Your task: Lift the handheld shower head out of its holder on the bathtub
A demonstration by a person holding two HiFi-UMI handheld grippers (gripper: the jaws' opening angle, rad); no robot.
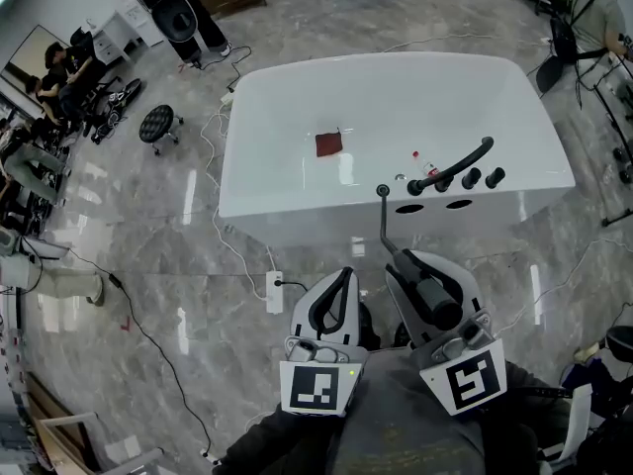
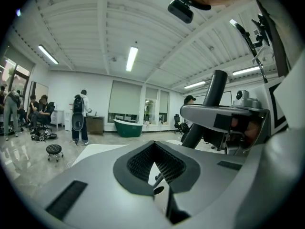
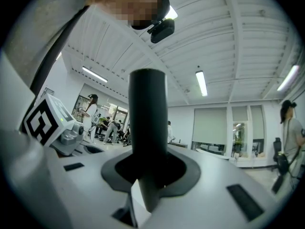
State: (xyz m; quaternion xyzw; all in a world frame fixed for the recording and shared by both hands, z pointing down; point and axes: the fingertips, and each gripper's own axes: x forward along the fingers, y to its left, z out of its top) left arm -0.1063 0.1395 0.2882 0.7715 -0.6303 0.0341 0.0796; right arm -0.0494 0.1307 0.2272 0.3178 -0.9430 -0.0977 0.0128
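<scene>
Gripping shower head (image 1: 435, 300) handle in right claw (image 1: 420, 265), already clear of bathtub (image 1: 297, 97) on its near side; carrying long axis across the jaws, far-left to near-right, with hose (image 1: 384, 221) trailing back to tub's near rim. Idling left claw (image 1: 346, 273) pinched together, empty, just left.

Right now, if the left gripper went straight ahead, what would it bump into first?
Probably the near wall of the white bathtub. The left gripper points toward it, with nothing seen between them, though depth is unclear.
</scene>
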